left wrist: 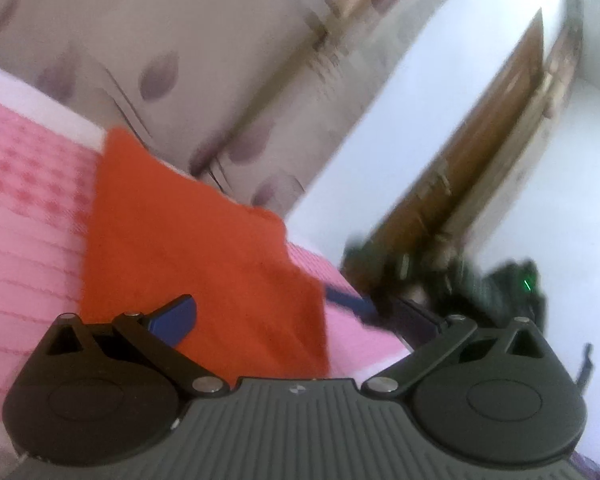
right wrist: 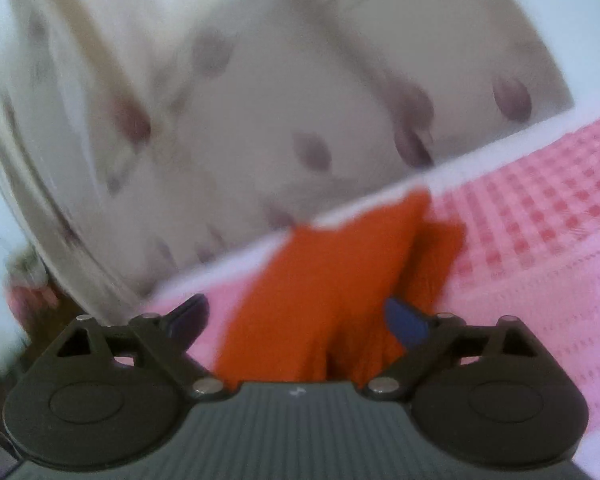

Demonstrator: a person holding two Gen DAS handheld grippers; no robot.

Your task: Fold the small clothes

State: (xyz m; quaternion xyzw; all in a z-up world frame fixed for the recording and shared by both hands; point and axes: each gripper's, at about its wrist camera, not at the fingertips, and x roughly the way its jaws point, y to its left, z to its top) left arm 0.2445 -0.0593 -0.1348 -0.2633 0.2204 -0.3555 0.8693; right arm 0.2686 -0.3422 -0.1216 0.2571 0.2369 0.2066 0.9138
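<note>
Orange garment (left wrist: 196, 256), a small plain piece of clothing, lying flat on a pink patterned bedspread (left wrist: 24, 216) whose far border is a white band; beyond it stands a cream headboard (left wrist: 204, 60) printed with purplish leaf shapes. In the left wrist view the cloth shows an angular, stepped outline along its right side. Left gripper (left wrist: 296, 316): blue-tipped fingers (left wrist: 176, 316) spread wide apart, the left fingertip over the near part of the cloth, the right one blurred over the bedspread's edge; nothing is clamped between them. Right gripper (right wrist: 300, 316): fingers (right wrist: 406, 320) likewise wide apart, with the garment lying in the gap between them and creased near the gripper body; the pads do not press on it. A brown wooden door (left wrist: 484, 152) and pale wall show at right in the left wrist view. Both views are motion-blurred.
</note>
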